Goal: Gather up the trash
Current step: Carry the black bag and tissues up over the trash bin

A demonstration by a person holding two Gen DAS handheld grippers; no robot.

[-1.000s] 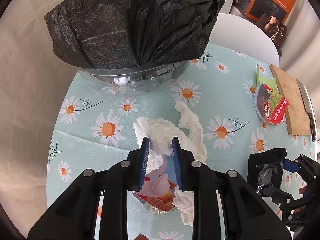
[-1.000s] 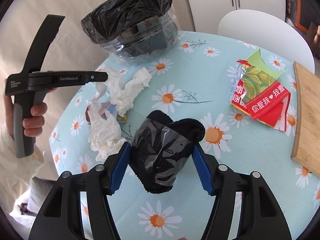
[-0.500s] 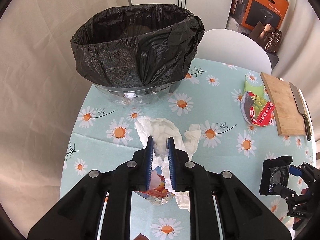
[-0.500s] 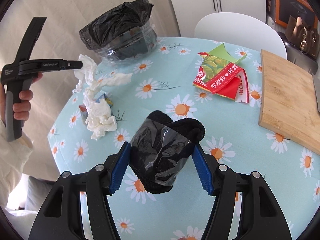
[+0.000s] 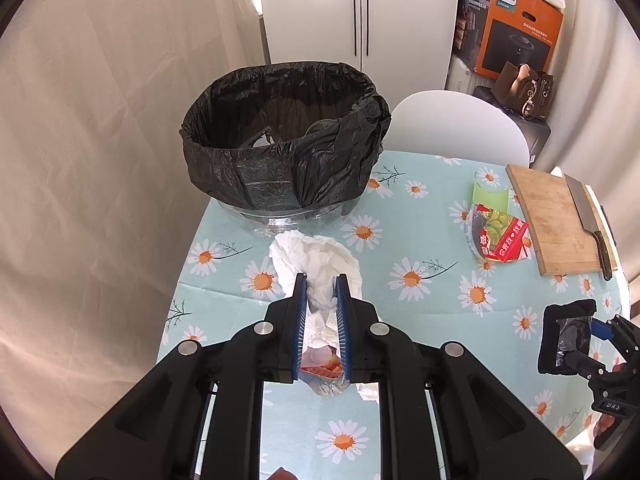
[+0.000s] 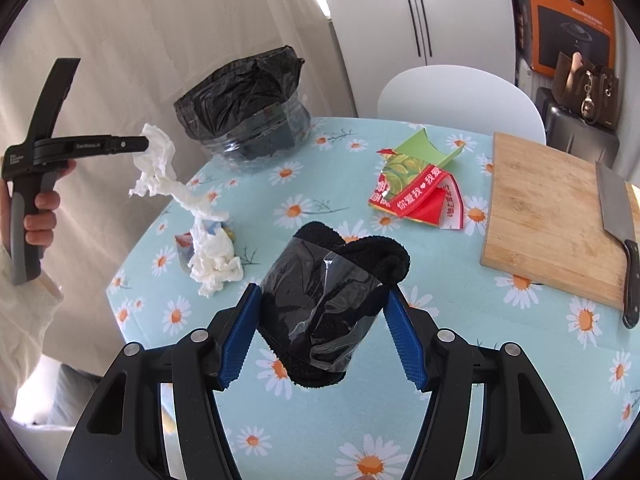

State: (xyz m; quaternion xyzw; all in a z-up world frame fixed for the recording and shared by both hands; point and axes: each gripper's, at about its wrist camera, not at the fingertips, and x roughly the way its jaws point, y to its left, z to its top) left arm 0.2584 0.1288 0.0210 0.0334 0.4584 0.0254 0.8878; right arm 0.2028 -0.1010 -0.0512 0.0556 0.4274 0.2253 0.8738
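Trash: crumpled white tissue paper (image 5: 320,264) pinched tight between left tongs (image 5: 321,280), its top lifted off the daisy-print counter (image 5: 420,240) and its tail hanging to a heap beside a foil snack wrapper (image 5: 326,376). Left tongs point steeply down toward the black-bagged clear bin (image 5: 288,140); a hand (image 6: 40,216) grips the handle, marked "GenRobot.AI". Right tongs (image 6: 322,308) clamp a black fuzzy item wrapped in clear film (image 6: 320,300) above the counter. Red-green wrapper (image 6: 416,188) with Chinese lettering lies beside the wooden cutting board (image 6: 548,216). Orange box (image 5: 516,28) reads "PHILIPS".
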